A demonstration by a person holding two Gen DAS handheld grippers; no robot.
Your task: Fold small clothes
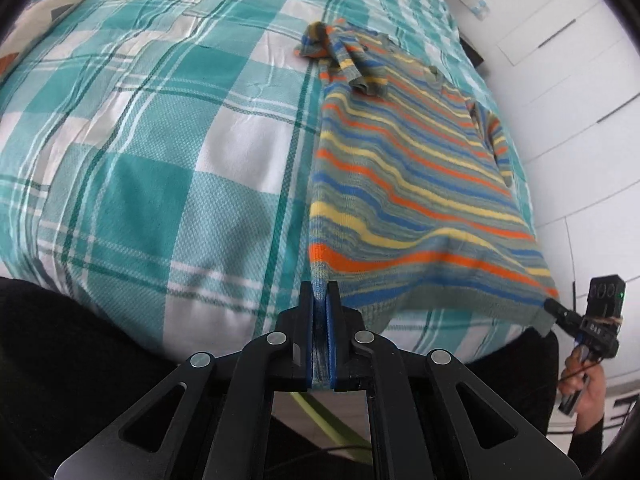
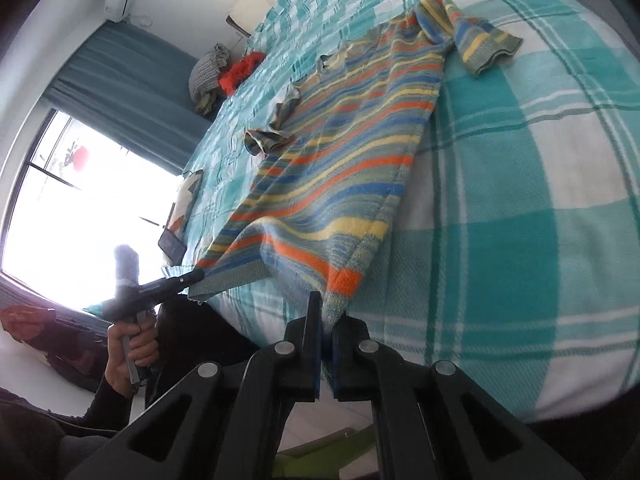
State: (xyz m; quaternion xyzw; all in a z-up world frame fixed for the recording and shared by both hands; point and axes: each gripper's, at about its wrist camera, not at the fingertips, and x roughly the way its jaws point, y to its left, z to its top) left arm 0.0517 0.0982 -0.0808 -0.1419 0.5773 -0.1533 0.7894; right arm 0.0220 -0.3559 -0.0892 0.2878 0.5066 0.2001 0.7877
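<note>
A small sweater (image 1: 400,168) striped in orange, yellow, blue and grey lies on the teal plaid bedcover (image 1: 160,160), neck end away from me. One sleeve (image 1: 320,42) is bunched at its far corner. My left gripper (image 1: 320,292) is shut on the near left hem corner and lifts it off the bed. In the right wrist view my right gripper (image 2: 326,312) is shut on the other hem corner of the sweater (image 2: 340,140). Each view also shows the opposite gripper pinching its corner: the right gripper (image 1: 554,306) and the left gripper (image 2: 196,276). The hem hangs stretched between them.
White wardrobe doors (image 1: 568,80) stand close beside the bed. A bright window (image 2: 80,200), a teal curtain (image 2: 132,68) and a pile of clothes (image 2: 224,76) lie beyond the bed's other side. A phone (image 2: 172,244) and a patterned cushion (image 2: 188,196) rest near that edge.
</note>
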